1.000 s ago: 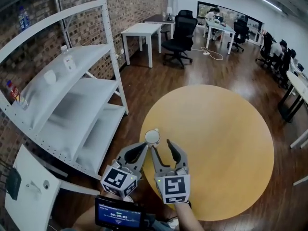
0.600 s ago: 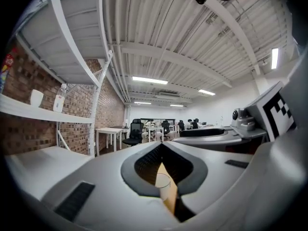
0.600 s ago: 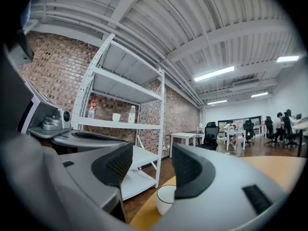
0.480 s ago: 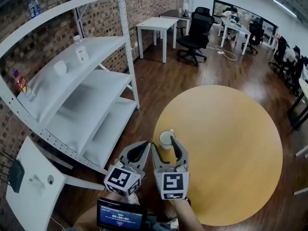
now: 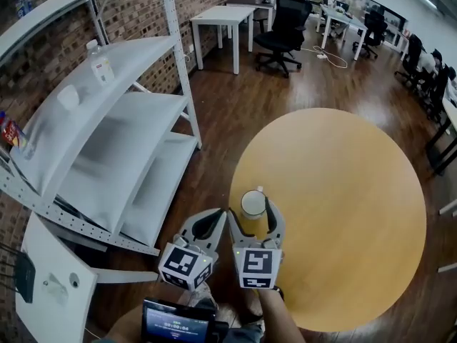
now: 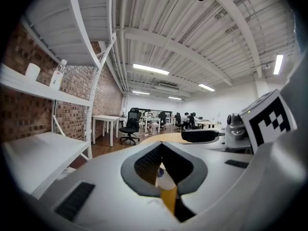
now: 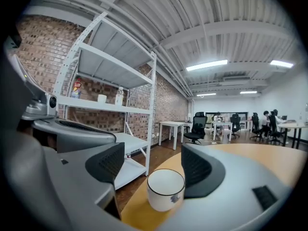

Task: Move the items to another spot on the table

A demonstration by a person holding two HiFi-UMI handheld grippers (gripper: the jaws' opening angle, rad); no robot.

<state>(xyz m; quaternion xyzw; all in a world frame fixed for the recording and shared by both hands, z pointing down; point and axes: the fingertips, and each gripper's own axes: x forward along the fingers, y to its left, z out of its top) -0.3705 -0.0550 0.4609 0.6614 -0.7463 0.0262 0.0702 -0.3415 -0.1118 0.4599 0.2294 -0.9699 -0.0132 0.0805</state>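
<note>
On round wooden table, near its left edge: one white cup, dark-rimmed, upright. Right gripper: jaws spread either side of the cup and just been opening; one pad plainly apart from its wall, the other just beside it, cup released. Left gripper: beside the right one, jaw tips closed together, grasping nothing. White metal shelving: at left, against brick wall.

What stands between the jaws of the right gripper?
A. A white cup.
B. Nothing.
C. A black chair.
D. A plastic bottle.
A: a white cup stands on the round table between the open jaws of the right gripper, which have just been opening.
</note>
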